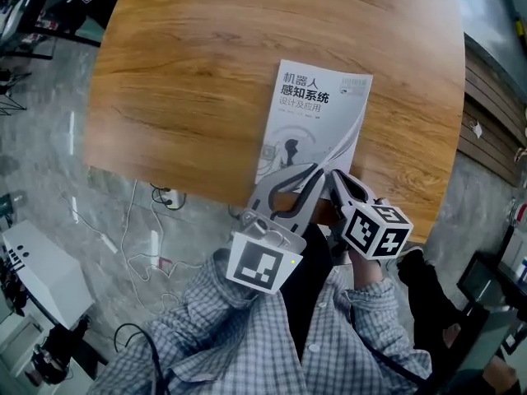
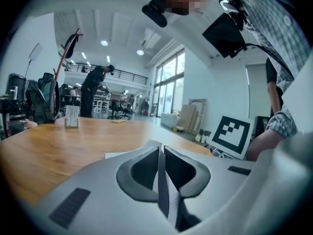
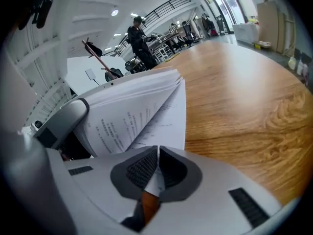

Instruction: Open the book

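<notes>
Your left hand-held gripper [image 1: 316,171] is clamped on lifted leaves of the book [image 1: 321,113]. Your right hand-held gripper [image 1: 333,176] pinches one page corner [image 3: 153,181] over the tabletop [image 1: 189,72].

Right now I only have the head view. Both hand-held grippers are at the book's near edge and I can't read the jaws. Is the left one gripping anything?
Observer: Yes. The left gripper view shows the left hand-held gripper shut on a printed sheet.
Operator: Right one?
Observer: The right hand-held gripper pinches a white page corner.
Operator: Book opening?
Observer: In the right gripper view the book has its pages fanned apart, the upper ones lifted off the table.
</notes>
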A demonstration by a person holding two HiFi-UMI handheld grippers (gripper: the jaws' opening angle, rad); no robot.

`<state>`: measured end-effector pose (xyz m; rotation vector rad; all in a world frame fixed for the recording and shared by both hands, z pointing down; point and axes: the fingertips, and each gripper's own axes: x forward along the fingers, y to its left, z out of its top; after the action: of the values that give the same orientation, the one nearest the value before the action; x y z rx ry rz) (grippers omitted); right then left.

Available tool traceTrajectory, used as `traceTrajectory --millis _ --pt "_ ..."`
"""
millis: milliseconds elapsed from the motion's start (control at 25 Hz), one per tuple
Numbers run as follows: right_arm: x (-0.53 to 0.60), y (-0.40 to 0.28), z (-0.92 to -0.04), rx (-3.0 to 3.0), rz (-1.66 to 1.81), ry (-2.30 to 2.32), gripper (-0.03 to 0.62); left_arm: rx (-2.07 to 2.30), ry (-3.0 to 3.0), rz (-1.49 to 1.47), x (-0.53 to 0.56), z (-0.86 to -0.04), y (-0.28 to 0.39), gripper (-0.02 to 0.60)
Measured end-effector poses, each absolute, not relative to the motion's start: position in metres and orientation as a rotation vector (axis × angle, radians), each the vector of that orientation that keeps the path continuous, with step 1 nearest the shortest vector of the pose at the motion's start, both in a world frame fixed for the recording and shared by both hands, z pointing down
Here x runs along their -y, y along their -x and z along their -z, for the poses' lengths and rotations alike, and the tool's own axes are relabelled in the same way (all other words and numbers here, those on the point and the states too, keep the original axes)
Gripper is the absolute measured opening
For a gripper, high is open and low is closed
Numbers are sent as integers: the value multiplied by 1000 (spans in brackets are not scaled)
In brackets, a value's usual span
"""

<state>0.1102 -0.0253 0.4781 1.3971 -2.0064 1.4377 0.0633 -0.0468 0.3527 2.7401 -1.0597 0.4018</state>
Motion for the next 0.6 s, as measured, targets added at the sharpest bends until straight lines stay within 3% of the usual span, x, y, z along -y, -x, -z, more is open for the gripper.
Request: traceTrajectory --millis 600 --pt "24 -112 -480 1973 -1437 -1427 21 1355 -2504 -171 77 -330 30 41"
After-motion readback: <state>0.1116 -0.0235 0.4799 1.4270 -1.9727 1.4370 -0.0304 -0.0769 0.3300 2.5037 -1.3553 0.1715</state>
